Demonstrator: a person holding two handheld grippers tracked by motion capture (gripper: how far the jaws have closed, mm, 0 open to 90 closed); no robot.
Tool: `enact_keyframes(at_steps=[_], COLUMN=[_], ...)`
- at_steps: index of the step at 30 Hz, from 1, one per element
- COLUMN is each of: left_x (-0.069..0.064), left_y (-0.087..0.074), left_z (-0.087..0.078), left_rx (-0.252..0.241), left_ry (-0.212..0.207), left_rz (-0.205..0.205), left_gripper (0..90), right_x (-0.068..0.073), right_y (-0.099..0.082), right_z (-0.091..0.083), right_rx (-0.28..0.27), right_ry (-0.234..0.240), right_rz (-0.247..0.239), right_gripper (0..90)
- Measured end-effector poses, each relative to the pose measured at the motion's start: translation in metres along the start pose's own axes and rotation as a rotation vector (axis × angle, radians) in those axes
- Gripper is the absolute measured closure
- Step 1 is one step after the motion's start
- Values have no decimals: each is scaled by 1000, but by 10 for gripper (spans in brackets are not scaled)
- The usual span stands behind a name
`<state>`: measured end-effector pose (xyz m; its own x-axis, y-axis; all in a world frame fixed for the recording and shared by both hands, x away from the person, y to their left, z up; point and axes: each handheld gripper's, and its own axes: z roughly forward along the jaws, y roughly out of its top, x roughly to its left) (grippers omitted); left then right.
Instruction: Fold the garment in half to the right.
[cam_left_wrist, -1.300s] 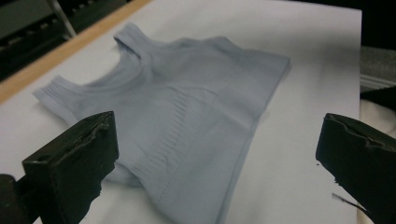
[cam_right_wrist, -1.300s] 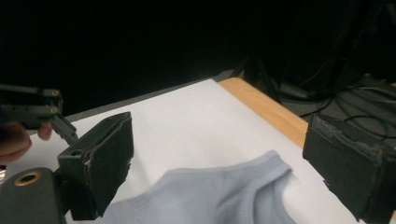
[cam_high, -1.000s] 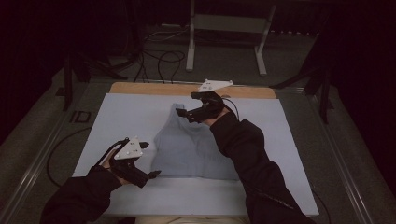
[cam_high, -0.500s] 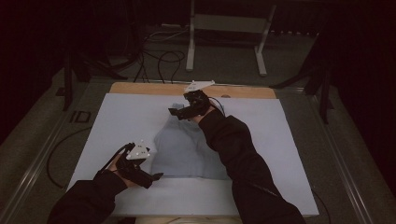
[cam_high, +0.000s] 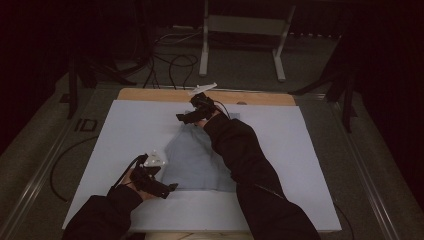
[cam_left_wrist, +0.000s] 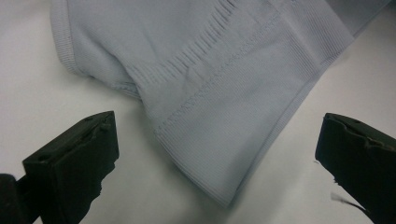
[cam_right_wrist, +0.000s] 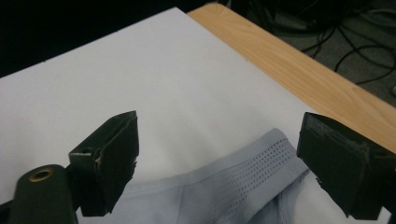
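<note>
counter (cam_high: 125, 130): a white sheet covers it, with a bare wooden strip along the far edge.
garment (cam_high: 200, 160): a pale blue knit piece lying flat mid-counter, narrowing toward the far end; likely light, soft and limp, so it should sag and fold wherever it is not supported.
hem (cam_left_wrist: 261, 126): ribbed and stitched, thicker than the body, probably the firmest place to pinch.
far band (cam_right_wrist: 261, 163): perforated knit with a ribbed edge, another sound hold.
left claw (cam_left_wrist: 215, 154): released, jaws wide, straddling the near hem corner without pressing it.
right claw (cam_right_wrist: 217, 158): released, jaws just beginning to narrow, poised over the far band, nothing pinched.
</note>
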<state>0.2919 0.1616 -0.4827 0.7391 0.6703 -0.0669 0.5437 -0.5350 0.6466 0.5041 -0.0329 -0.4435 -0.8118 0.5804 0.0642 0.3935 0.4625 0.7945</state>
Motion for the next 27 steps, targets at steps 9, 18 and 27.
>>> enact_keyframes(at_steps=[9,18,27], left_x=[5,7,5], left_y=[-3,-8,-12], left_z=[4,11,19], left_rx=[21,81,103], left_ry=[-2,7,14], left_rz=[-77,-117,-169], left_gripper=[39,183,292], right_x=[-12,-22,-29], right_y=[-1,2,-1], right_z=[31,60,81], right_rx=[99,171,243], right_ry=[-45,-65,-111], right_rz=[60,98,121], right_gripper=[188,226,271])
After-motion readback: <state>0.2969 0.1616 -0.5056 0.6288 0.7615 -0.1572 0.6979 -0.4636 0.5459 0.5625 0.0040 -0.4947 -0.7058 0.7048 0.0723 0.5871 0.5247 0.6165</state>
